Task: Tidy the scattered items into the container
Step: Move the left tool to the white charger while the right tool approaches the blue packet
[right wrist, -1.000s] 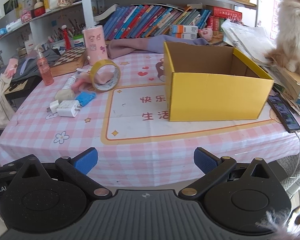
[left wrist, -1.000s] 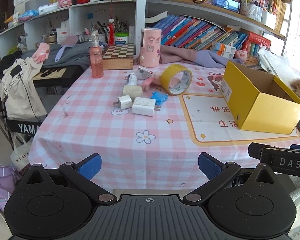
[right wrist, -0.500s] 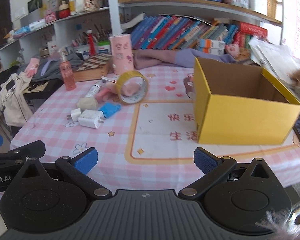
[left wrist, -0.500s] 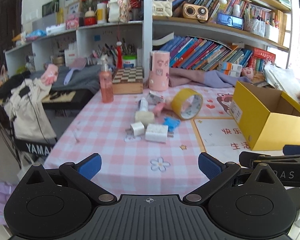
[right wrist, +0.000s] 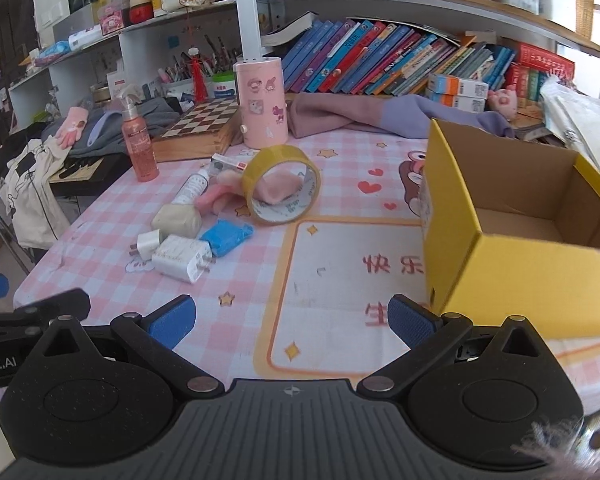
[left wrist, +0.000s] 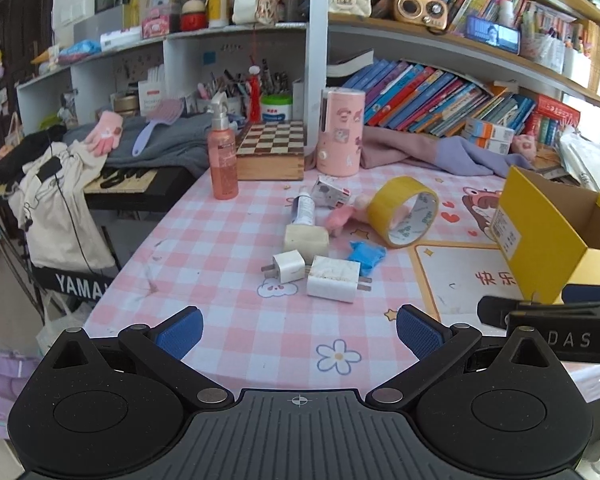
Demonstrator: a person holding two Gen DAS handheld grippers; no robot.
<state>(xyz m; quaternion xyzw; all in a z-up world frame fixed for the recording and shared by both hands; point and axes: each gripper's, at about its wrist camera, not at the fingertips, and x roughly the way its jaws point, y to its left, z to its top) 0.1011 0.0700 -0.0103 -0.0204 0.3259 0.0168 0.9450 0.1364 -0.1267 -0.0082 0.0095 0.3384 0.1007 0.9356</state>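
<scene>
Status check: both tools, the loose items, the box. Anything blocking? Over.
Left tool open, empty; right tool open, empty. Chargers, tape roll and the rest lie loose on the tablecloth. Yellow box looks empty. Nothing in the way.

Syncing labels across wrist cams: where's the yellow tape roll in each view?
Left wrist: the yellow roll of packing tape stands on edge right of centre, just left of the yellow cardboard box.
Right wrist: the same roll sits centre-left, mid-height, with the box to its right.
Shared landmark: the pink cylindrical canister stands behind the roll in both.
</scene>
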